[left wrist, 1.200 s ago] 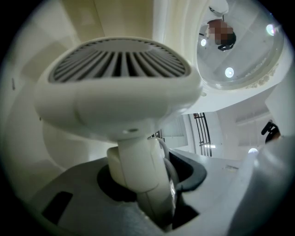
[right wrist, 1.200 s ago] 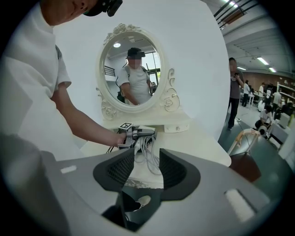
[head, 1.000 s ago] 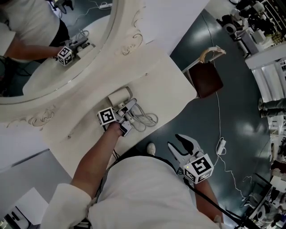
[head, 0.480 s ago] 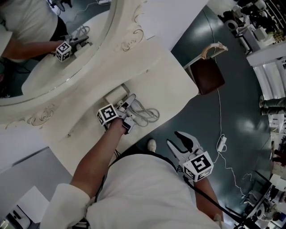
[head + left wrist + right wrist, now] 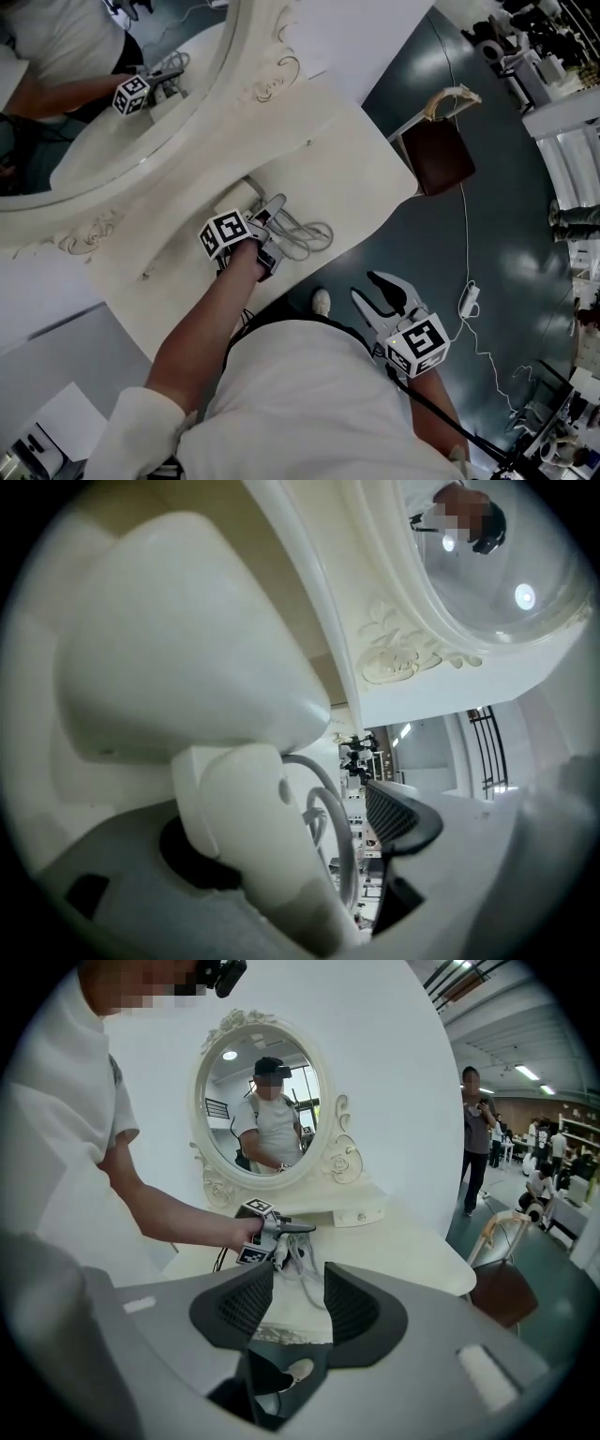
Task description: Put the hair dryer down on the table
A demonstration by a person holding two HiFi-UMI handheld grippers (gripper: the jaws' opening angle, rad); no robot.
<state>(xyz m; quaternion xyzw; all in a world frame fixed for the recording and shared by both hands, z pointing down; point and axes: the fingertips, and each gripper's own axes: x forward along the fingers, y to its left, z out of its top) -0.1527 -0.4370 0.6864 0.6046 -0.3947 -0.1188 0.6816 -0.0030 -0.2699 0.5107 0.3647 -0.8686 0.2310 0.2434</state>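
Note:
The white hair dryer [image 5: 236, 199] lies on the white dressing table [image 5: 347, 169], its grey cord [image 5: 307, 236] coiled beside it. My left gripper [image 5: 269, 230] is at the dryer. In the left gripper view the dryer's body [image 5: 187, 649] fills the upper left and its handle [image 5: 272, 846] runs down between the jaws. The jaws are opening: the right pad [image 5: 403, 817] stands apart from the handle, with the cord [image 5: 330, 808] showing in the gap. My right gripper [image 5: 370, 295] hangs off the table over the floor, open, nothing between its fingers [image 5: 246, 1305].
An oval mirror [image 5: 103, 122] in an ornate white frame stands at the table's back and reflects the person. A brown chair [image 5: 433, 161] stands on the dark floor to the table's right. A white cable [image 5: 466, 309] trails across the floor. A person [image 5: 475, 1138] stands further off.
The left gripper has shifted slightly towards the mirror with the dryer, and its jaws have spread wider around the handle. The right gripper has hardly moved.

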